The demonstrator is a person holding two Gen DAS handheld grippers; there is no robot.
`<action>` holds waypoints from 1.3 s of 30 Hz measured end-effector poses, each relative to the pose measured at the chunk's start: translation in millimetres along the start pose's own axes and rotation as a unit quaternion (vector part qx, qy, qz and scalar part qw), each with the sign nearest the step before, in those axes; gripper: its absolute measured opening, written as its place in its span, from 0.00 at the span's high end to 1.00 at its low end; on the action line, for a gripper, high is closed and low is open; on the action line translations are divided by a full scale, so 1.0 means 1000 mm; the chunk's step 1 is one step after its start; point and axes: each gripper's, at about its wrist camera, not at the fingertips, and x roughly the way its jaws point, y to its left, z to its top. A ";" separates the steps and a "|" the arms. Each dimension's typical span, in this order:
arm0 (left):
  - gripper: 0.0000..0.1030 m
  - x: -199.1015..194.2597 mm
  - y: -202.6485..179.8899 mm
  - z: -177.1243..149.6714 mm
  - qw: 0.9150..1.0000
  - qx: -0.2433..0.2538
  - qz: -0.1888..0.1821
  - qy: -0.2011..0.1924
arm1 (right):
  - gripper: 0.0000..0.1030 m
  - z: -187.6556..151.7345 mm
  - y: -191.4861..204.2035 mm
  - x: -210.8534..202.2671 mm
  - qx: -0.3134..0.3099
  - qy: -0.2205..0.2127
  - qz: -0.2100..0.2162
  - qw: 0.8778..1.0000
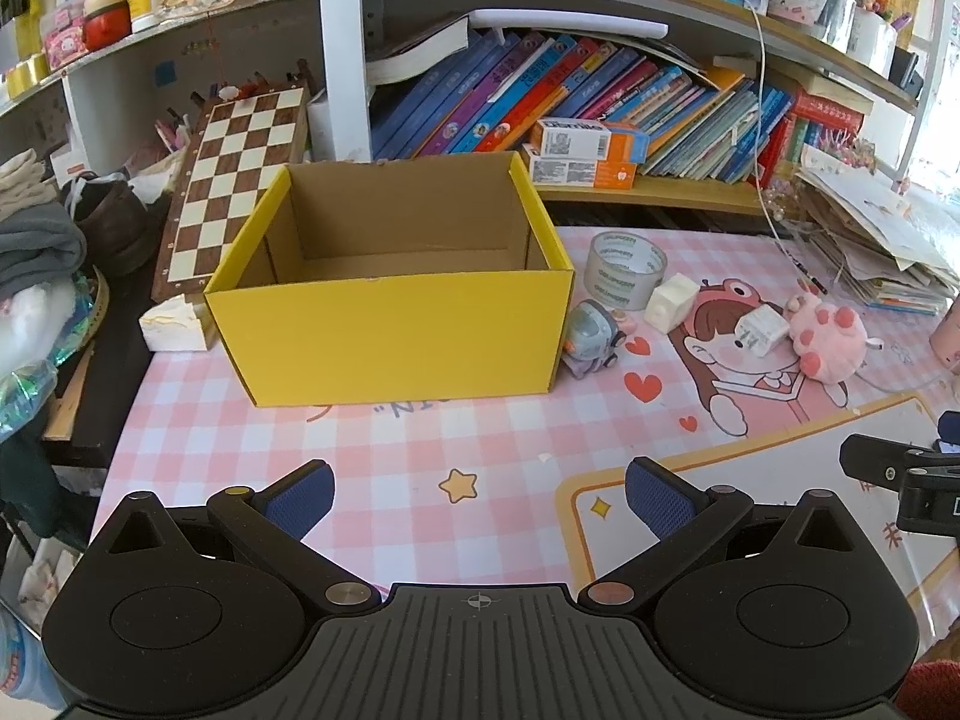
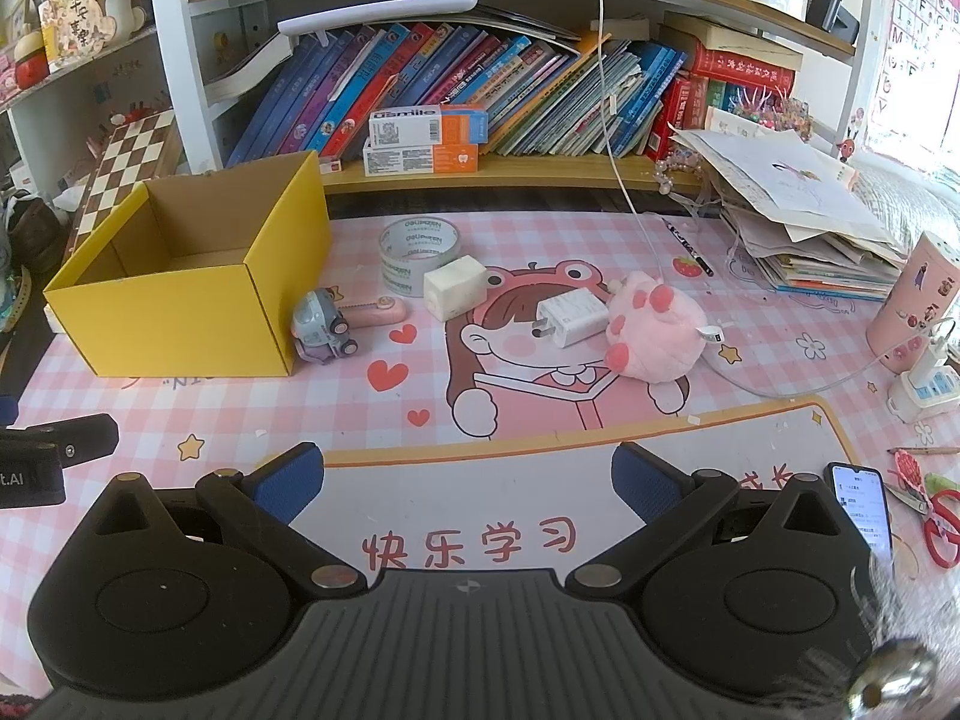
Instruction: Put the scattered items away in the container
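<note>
A yellow cardboard box point(image 1: 390, 342) point(image 2: 180, 318) stands open and empty on the pink desk mat. To its right lie a grey toy car point(image 1: 591, 339) point(image 2: 321, 327), a clear tape roll point(image 1: 625, 269) point(image 2: 418, 252), a cream block point(image 1: 671, 301) point(image 2: 454, 287), a white charger plug point(image 1: 761, 330) point(image 2: 570, 318) and a pink plush toy point(image 1: 828, 336) point(image 2: 654, 333). A small pink cutter point(image 2: 378, 313) rests behind the car. My left gripper point(image 1: 480, 495) hovers open in front of the box. My right gripper point(image 2: 468, 480) is open too, well short of the items.
A chessboard point(image 1: 234, 180) leans left of the box. Behind runs a bookshelf point(image 2: 480, 90) with books. A paper stack point(image 2: 810, 228) lies at right; a pink cup point(image 2: 918, 300), power strip point(image 2: 921, 390), phone point(image 2: 861, 507) and red scissors point(image 2: 939, 525) sit near the right edge.
</note>
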 end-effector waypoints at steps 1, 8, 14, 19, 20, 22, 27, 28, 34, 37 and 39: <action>0.00 0.000 0.000 0.000 1.000 0.000 0.000 0.000 | 0.00 0.000 0.000 0.000 0.000 0.000 0.000 1.000; 0.00 0.000 0.001 0.000 1.000 -0.001 0.000 0.001 | 0.00 0.000 0.002 0.001 -0.002 0.001 0.000 1.000; 0.00 0.000 0.001 0.001 1.000 -0.001 0.000 0.003 | 0.00 0.001 0.002 0.001 -0.002 0.001 0.000 1.000; 0.00 0.001 0.001 0.001 1.000 -0.001 0.001 0.004 | 0.00 0.001 0.002 0.001 -0.002 0.001 0.000 1.000; 0.00 0.001 0.001 0.001 1.000 -0.001 0.001 0.004 | 0.00 0.000 0.002 0.001 -0.002 0.001 0.000 1.000; 0.00 0.002 0.001 0.002 1.000 -0.001 0.002 0.005 | 0.00 0.001 0.002 0.001 -0.002 0.001 0.000 1.000; 0.00 0.002 0.001 0.002 1.000 -0.001 0.003 0.005 | 0.00 0.000 0.002 0.002 -0.003 0.002 0.000 1.000; 0.00 0.002 0.001 0.002 1.000 -0.001 0.003 0.005 | 0.00 0.000 0.002 0.002 -0.003 0.002 0.000 1.000; 0.00 0.002 0.000 0.002 1.000 -0.001 0.003 0.006 | 0.00 0.000 0.002 0.002 -0.004 0.002 0.000 1.000; 0.00 0.002 -0.002 0.001 1.000 -0.002 0.004 0.006 | 0.00 0.000 0.002 0.002 -0.005 0.003 0.000 1.000; 0.00 0.002 -0.002 0.001 1.000 -0.003 0.004 0.006 | 0.00 0.000 0.002 0.002 -0.005 0.003 0.000 1.000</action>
